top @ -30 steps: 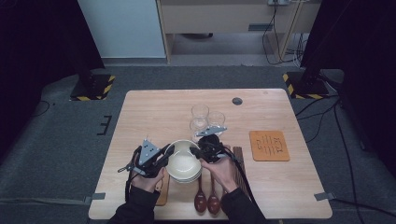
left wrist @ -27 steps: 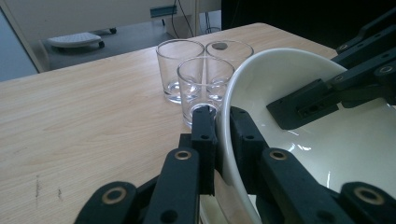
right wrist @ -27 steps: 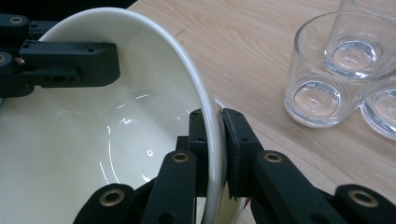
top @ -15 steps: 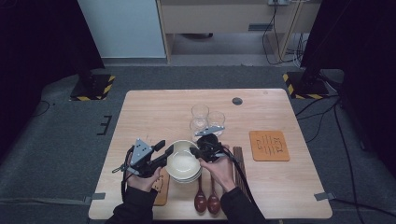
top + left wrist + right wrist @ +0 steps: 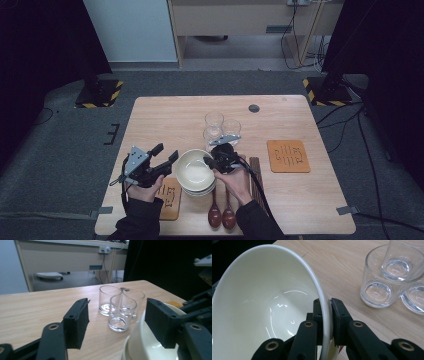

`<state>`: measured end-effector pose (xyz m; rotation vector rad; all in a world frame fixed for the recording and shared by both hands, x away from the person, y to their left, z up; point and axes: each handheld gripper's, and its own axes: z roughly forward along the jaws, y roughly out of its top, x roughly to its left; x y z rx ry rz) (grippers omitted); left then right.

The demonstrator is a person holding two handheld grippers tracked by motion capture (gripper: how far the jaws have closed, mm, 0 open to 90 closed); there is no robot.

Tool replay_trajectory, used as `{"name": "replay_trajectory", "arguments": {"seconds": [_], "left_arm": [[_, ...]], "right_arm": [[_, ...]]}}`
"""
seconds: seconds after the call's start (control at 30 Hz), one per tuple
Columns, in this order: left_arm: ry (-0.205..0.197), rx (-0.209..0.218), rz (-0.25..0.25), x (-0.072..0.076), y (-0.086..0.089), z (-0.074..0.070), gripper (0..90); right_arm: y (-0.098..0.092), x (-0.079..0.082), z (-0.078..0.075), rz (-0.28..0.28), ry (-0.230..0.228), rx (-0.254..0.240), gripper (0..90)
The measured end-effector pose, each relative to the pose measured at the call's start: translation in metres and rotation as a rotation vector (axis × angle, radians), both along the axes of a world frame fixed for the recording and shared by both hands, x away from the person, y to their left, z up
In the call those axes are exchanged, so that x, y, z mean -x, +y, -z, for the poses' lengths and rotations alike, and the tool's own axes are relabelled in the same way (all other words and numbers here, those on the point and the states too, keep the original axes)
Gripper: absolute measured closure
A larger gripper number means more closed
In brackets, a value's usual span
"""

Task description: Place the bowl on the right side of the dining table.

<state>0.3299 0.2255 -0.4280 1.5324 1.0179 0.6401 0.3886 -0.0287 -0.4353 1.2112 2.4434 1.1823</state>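
Observation:
A stack of cream bowls [image 5: 199, 186] stands near the table's front edge. The top bowl [image 5: 192, 169] is tilted, and my right gripper [image 5: 210, 163] is shut on its right rim. In the right gripper view both jaws clamp the thin rim of the top bowl [image 5: 274, 302], one inside and one outside, with the right gripper [image 5: 327, 315] closed tight. My left gripper [image 5: 166, 153] is open just left of the bowls, touching nothing. In the left gripper view the left gripper [image 5: 117, 322] stands wide, with the bowl's rim [image 5: 146, 345] at lower right.
Three clear glasses [image 5: 220, 127] cluster behind the bowls, also seen as glasses [image 5: 117, 307] and glasses [image 5: 384, 280]. An orange coaster [image 5: 287, 156] lies to the right, another coaster [image 5: 170, 197] under the left hand. Two wooden spoons [image 5: 222, 216], dark chopsticks [image 5: 257, 175] and a black disc [image 5: 254, 108] lie on the table.
My left gripper has drawn a little to the left, away from the bowls. The right gripper keeps its hold on the top bowl's rim.

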Motion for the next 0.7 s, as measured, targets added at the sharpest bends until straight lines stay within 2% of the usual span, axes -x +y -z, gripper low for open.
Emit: {"name": "replay_trajectory", "arguments": {"seconds": [0.17,0.23,0.27,0.6,0.7], "left_arm": [[0.009,0.006,-0.052,-0.004,0.011,0.004,28.7],[0.011,0.006,-0.058,-0.005,0.012,0.005,27.7],[0.024,-0.002,-0.076,-0.007,0.015,0.009,27.1],[0.087,-0.043,-0.111,-0.015,0.023,0.021,23.6],[0.125,-0.070,-0.125,-0.019,0.025,0.026,21.7]], "right_arm": [[-0.001,0.001,-0.002,0.000,-0.015,-0.015,83.0],[-0.002,0.003,-0.004,0.000,-0.021,-0.022,83.0],[-0.003,0.003,-0.005,-0.001,-0.030,-0.029,83.0],[-0.013,0.007,-0.016,0.011,-0.078,-0.093,82.9],[-0.016,0.007,-0.020,0.011,-0.093,-0.103,82.9]]}}
